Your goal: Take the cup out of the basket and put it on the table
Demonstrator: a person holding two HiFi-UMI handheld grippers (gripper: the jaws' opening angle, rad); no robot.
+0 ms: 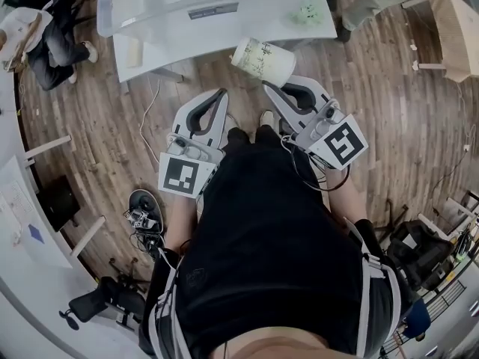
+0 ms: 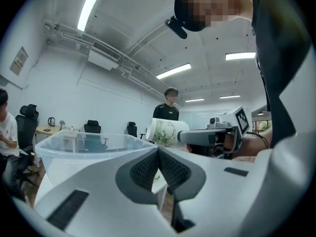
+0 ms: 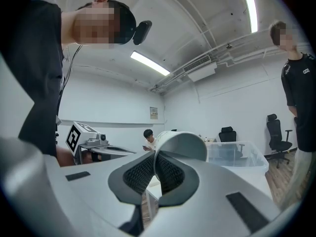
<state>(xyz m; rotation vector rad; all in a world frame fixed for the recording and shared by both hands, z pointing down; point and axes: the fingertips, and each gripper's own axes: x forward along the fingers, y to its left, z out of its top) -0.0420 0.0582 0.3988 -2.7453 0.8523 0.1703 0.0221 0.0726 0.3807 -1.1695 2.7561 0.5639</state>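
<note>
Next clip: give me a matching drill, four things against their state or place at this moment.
Things:
1 cup
2 left gripper
3 right gripper
4 basket

States:
A stands on the table
B shut, nothing held
C held on its side in the air
D clamped on a rim

Pairs: 1-C, 2-B, 3-D, 4-A

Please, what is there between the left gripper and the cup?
Nothing stands between them. In the head view the stretch from the left gripper to the cup is bare, with only the wooden floor below it.
</note>
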